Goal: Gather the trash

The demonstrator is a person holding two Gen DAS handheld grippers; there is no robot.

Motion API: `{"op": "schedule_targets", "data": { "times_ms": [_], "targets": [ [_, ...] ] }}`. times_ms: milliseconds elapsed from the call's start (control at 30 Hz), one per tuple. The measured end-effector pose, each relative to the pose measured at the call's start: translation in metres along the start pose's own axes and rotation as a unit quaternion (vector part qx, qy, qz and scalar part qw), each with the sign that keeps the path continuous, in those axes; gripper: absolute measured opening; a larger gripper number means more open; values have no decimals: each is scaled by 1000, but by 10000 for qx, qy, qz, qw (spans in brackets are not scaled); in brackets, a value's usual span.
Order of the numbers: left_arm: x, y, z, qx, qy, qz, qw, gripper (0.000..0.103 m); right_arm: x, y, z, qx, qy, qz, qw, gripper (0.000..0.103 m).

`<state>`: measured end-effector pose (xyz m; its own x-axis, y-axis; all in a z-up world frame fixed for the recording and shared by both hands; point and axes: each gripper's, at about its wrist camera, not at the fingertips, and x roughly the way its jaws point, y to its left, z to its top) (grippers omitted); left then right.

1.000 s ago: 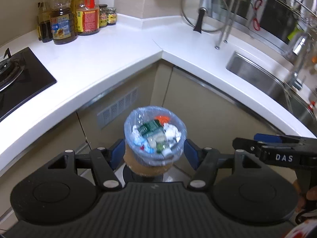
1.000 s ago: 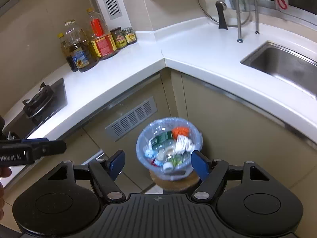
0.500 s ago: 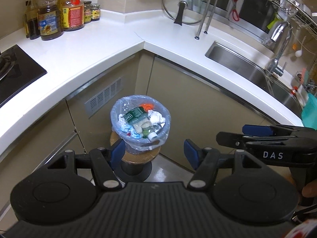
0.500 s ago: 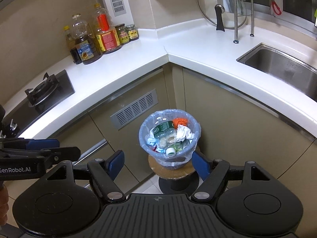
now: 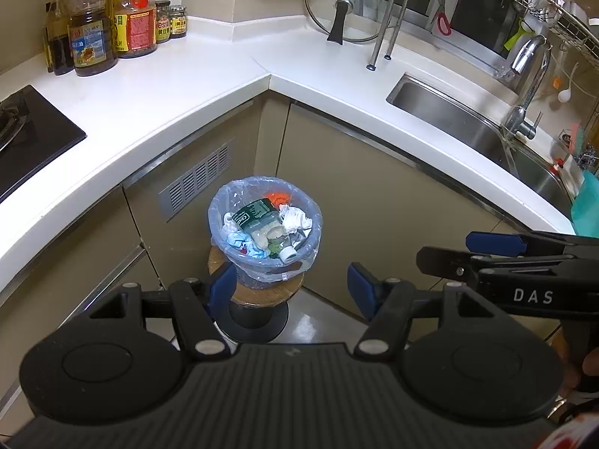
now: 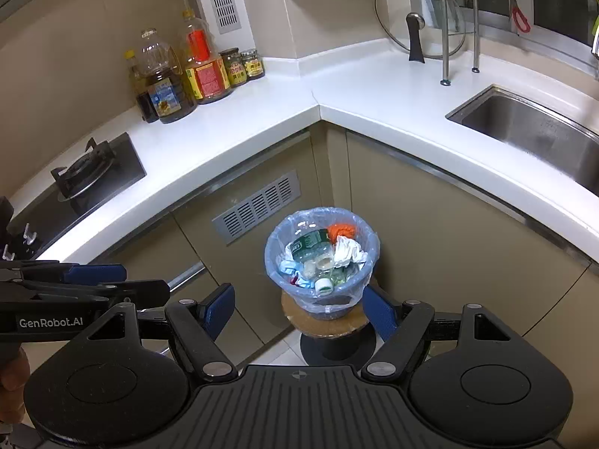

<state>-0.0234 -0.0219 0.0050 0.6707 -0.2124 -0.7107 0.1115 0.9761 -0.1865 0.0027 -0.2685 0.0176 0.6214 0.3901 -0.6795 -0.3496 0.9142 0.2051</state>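
Bin (image 5: 239, 262); thin crinkled plastic liner (image 5: 264, 183)

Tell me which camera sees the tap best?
The left wrist view. There the tap shows whole, its curved spout and base standing at the far edge of the sink. The right wrist view shows the sink's basin, but the tap is cut off at the right edge, with at most a sliver visible.

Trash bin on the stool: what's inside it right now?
The trash bin is lined with a clear bag and holds a plastic bottle with a green label, crumpled white paper, something orange and a white cap. Anything beneath is covered.
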Motion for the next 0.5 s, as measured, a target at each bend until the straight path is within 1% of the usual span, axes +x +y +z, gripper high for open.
{"op": "schedule_targets", "data": {
  "times_ms": [500],
  "targets": [
    [-1, -5, 3, 47, -71, 22, 10000, 63, -2, 0, 3, 24, -54, 12, 10000, 75]
  ]
}}
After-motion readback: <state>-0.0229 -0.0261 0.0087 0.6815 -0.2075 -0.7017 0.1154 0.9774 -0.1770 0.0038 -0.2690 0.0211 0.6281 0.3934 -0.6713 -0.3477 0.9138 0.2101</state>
